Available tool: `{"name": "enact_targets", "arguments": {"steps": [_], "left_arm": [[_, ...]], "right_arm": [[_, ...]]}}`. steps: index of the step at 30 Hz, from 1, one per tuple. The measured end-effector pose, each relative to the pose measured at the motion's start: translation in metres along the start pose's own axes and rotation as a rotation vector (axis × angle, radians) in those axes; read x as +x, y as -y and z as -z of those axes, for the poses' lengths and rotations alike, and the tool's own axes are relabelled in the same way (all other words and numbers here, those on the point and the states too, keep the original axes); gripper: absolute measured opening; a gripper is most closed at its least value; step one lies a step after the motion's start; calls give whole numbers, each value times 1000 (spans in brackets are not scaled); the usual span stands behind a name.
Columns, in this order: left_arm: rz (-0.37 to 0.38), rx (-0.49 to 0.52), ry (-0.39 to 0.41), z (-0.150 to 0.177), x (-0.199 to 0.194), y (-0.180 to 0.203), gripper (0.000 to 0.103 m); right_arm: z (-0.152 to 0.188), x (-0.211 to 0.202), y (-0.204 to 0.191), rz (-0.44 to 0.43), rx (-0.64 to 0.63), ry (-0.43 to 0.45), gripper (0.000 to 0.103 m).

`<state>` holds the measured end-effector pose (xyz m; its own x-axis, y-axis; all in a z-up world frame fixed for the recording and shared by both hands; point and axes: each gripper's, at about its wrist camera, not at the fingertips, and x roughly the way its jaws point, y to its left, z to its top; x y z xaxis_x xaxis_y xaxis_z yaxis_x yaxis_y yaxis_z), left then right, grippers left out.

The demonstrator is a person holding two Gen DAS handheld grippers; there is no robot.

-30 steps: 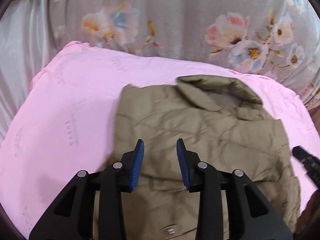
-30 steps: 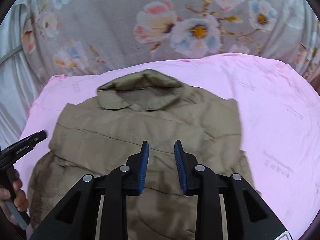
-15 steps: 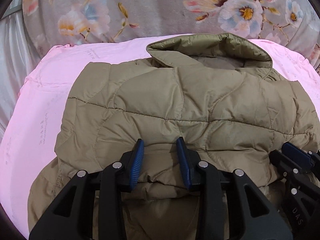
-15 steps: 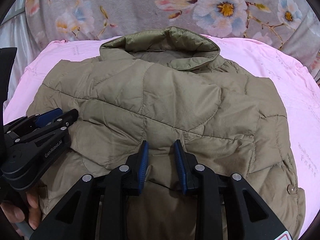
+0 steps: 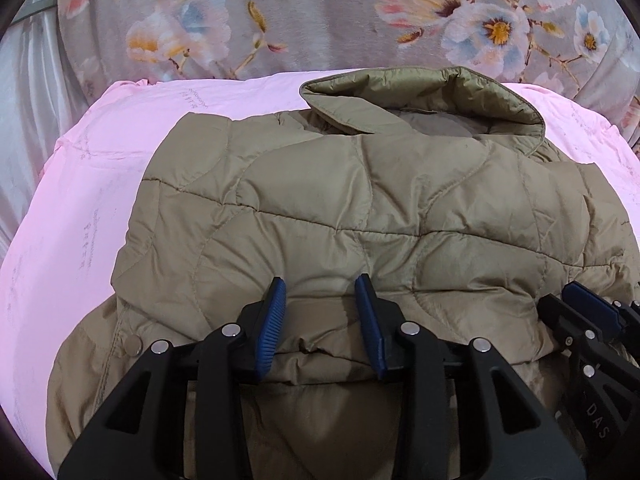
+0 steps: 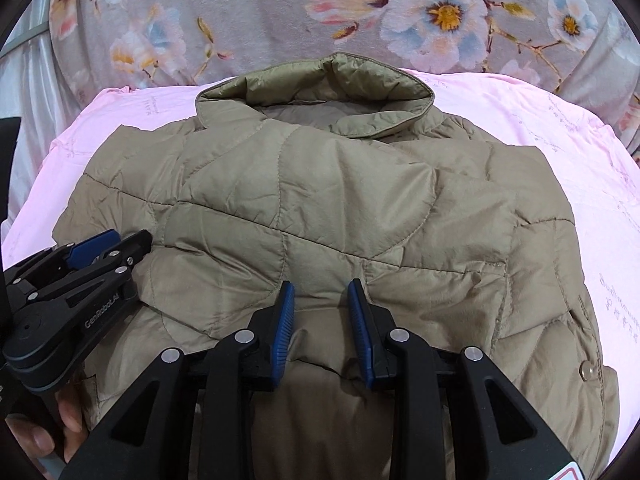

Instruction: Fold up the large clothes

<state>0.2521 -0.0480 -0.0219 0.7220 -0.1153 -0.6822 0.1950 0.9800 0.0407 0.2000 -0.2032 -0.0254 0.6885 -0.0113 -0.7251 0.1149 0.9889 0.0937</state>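
Observation:
An olive quilted jacket point(image 5: 360, 208) point(image 6: 320, 200) lies on a pink sheet point(image 5: 80, 220), its raised collar point(image 5: 432, 96) at the far end. A top layer ends in a puffy edge at the near side, over a lower layer with a snap button point(image 5: 132, 346). My left gripper point(image 5: 320, 284) sits low on that edge, with fabric bunched and puckered between its blue pads. My right gripper point(image 6: 322, 286) holds the same edge further right, also with fabric pinched between its pads. Each gripper shows in the other view: the right gripper point(image 5: 560, 296) and the left gripper point(image 6: 120, 242).
A grey floral blanket point(image 5: 320, 12) point(image 6: 400, 20) rises behind the pink sheet point(image 6: 580, 152). Pale shiny cloth point(image 5: 24, 120) hangs at the far left. A person's hand point(image 6: 68, 420) grips the left tool's handle. Bare pink sheet shows left and right of the jacket.
Both grippers came down and closer to the jacket, which now fills both views; each gripper entered the other's view. Over the last half second little moved.

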Motion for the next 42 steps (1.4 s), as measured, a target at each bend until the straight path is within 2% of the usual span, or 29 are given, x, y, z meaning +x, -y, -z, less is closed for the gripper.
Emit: {"name": "enact_targets", "arguments": {"steps": [12,16,19,21,23,25,26,29,31,32,33,34,35,37,39,41,42], "left_arm": [[-5,-19,-9,35,-40,1,35],[54,-48,-23,31,-52,-9,42],[111,-69,-26,0,-60,-18,50],[145,-100,16,-34,-63,-24,65],[201,-138,27,-68,-53,-30,76],[242,-167,-8,-91,-31,-33,76],[283,-175,16,-102,-15,-33,76],[344,-224,-116,-117,41,-32,76],[380,-293,-191,-114,66,-33,73],[404,-330,-214,-111,76,-35,64],[408,-338,-222,-109,80,-35,50],[406,-330,-226,-108,81,-33,40],[409,-318,-221,-106,80,-32,22],[402,-295,-209,-101,79,-31,15],[368,-254,-197,-94,78,-29,9],[338,-214,-186,-84,81,-25,7],[322,-195,-174,-81,82,-22,7]], "right_arm": [[27,-31,0,-12,-11,-16,27],[19,-36,5,-57,0,-55,30],[-11,-48,23,-136,71,-22,43],[-38,-50,38,-172,138,15,55],[-63,-38,54,-250,219,17,55],[-82,-15,71,-271,309,7,55],[-87,-3,75,-272,332,-6,55],[-92,34,87,-288,427,-60,55],[-89,56,97,-311,508,-95,55],[-88,63,99,-330,530,-102,46],[-90,67,98,-336,529,-100,27],[-93,68,97,-343,513,-101,16],[-95,67,95,-353,491,-88,7],[-98,55,89,-342,431,-33,5],[-94,50,84,-294,364,-19,4],[-84,60,78,-210,298,-61,3],[-77,69,78,-197,297,-91,1]]}}
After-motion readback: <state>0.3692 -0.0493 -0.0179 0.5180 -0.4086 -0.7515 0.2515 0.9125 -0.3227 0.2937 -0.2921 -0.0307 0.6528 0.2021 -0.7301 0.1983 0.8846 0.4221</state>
